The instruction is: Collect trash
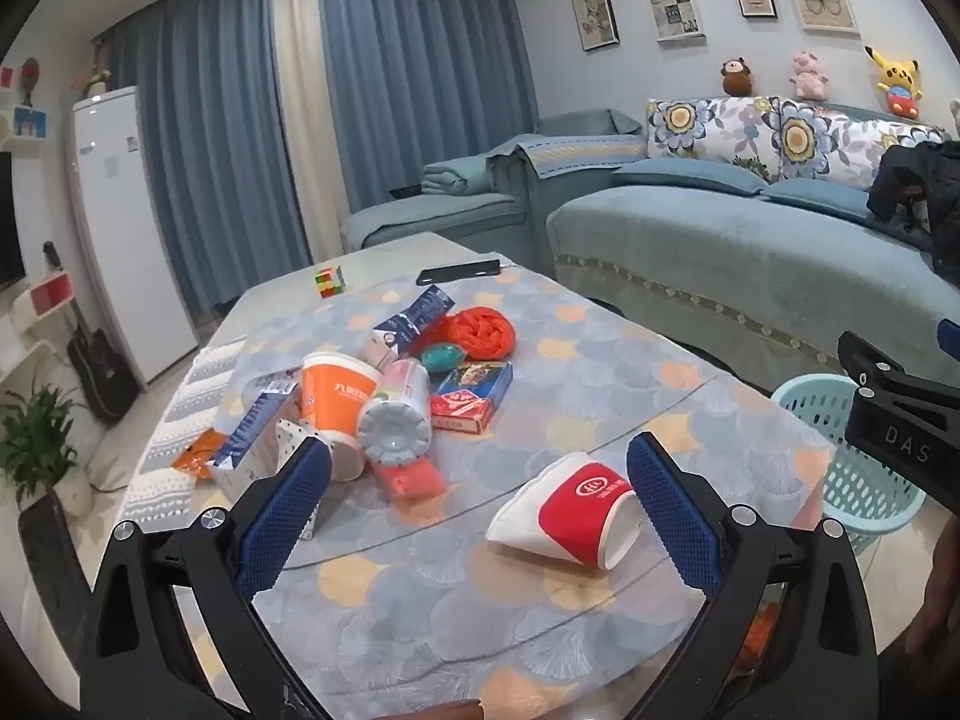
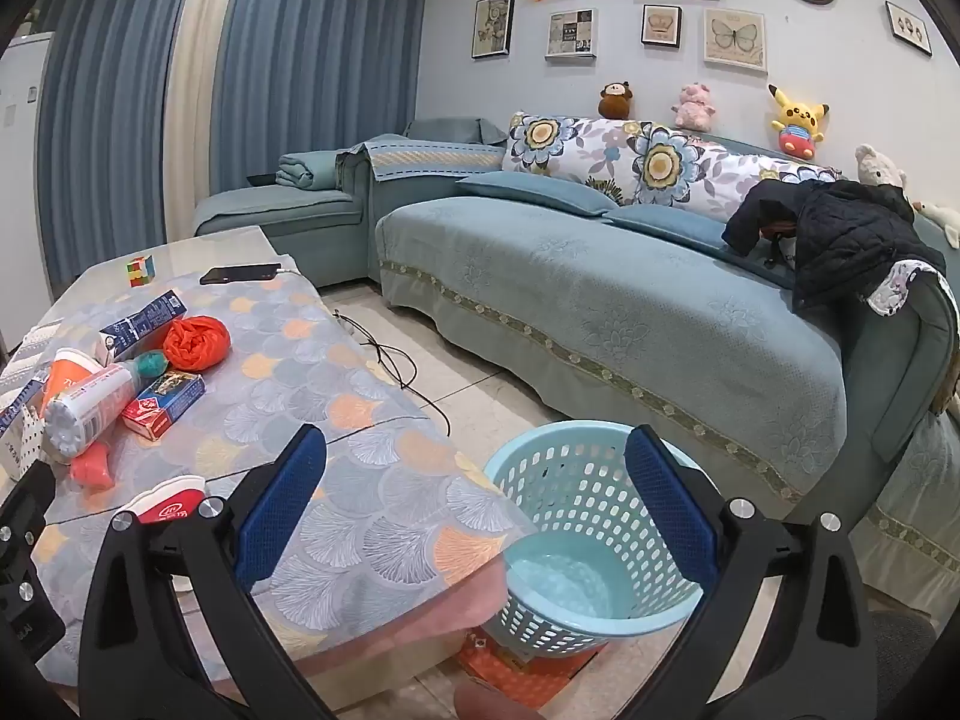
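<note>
A crushed red-and-white paper cup lies on its side on the table, just inside my left gripper's right finger. That gripper hovers open above the table with nothing gripped. Farther back is a trash pile: an orange cup, a plastic bottle, blue-and-white cartons, a red box, an orange bag. My right gripper is open and empty over the table's right edge, above a light blue basket on the floor. The same pile sits at the left in the right wrist view.
A phone and a puzzle cube lie at the table's far end. A blue sofa with a dark jacket runs along the right. A black cable trails on the floor tiles between table and sofa.
</note>
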